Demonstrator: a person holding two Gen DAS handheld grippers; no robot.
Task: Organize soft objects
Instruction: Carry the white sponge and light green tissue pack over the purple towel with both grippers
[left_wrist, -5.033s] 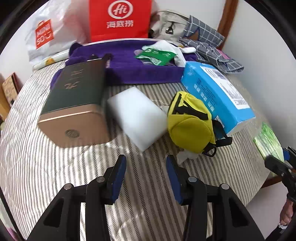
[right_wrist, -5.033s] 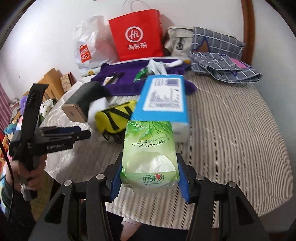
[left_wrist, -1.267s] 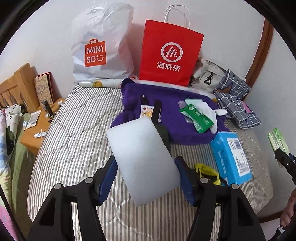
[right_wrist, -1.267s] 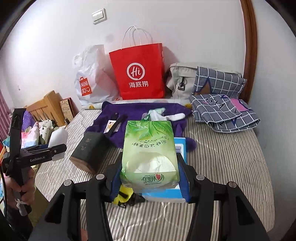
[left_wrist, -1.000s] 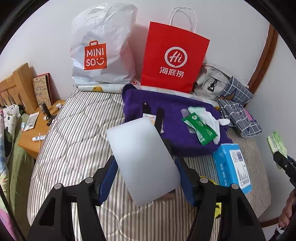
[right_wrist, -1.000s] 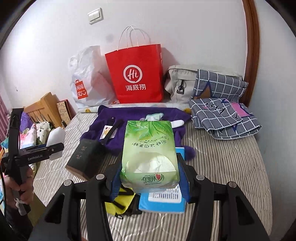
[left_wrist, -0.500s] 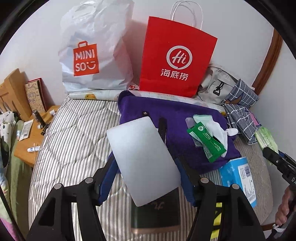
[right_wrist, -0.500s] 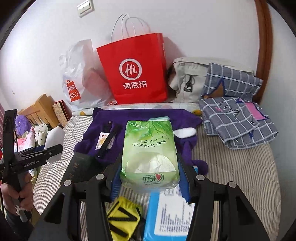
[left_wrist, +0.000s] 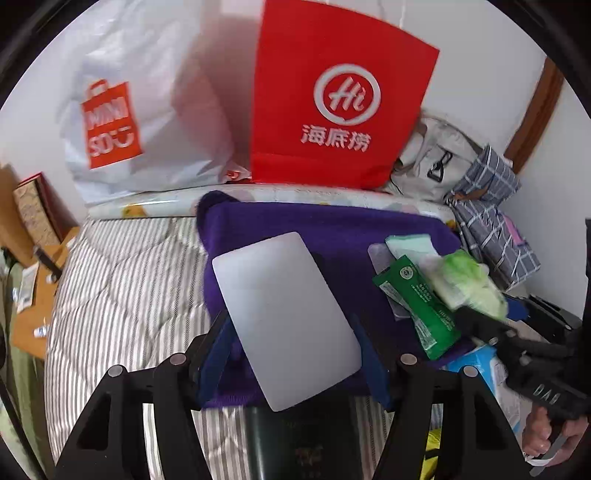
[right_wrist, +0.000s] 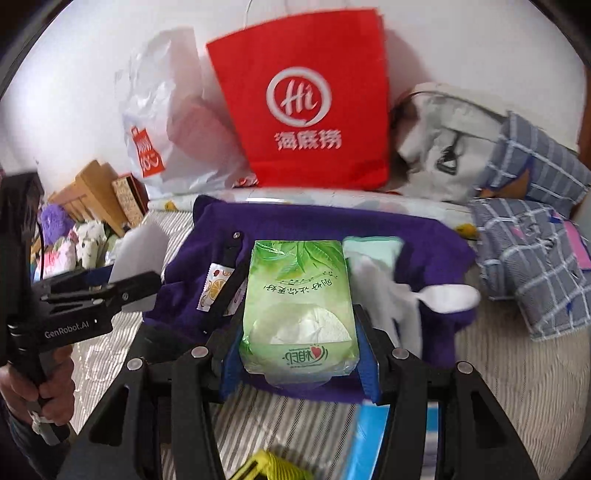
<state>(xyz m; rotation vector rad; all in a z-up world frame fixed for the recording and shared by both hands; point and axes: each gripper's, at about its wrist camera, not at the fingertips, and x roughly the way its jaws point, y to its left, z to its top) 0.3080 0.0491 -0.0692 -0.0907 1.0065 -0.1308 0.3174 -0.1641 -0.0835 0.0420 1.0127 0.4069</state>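
Sponge (left_wrist: 284, 317), white and slab-shaped, is clamped between the blue pads of the left gripper (left_wrist: 291, 354) above the purple cloth (left_wrist: 332, 229). A green tissue pack (right_wrist: 299, 306) is gripped by the right gripper (right_wrist: 299, 363) over the same cloth on the striped bed (left_wrist: 122, 273), before a red paper bag (right_wrist: 303, 99).

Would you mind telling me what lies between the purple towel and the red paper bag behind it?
In both wrist views, a pale printed roll lies between the purple towel and the red paper bag.
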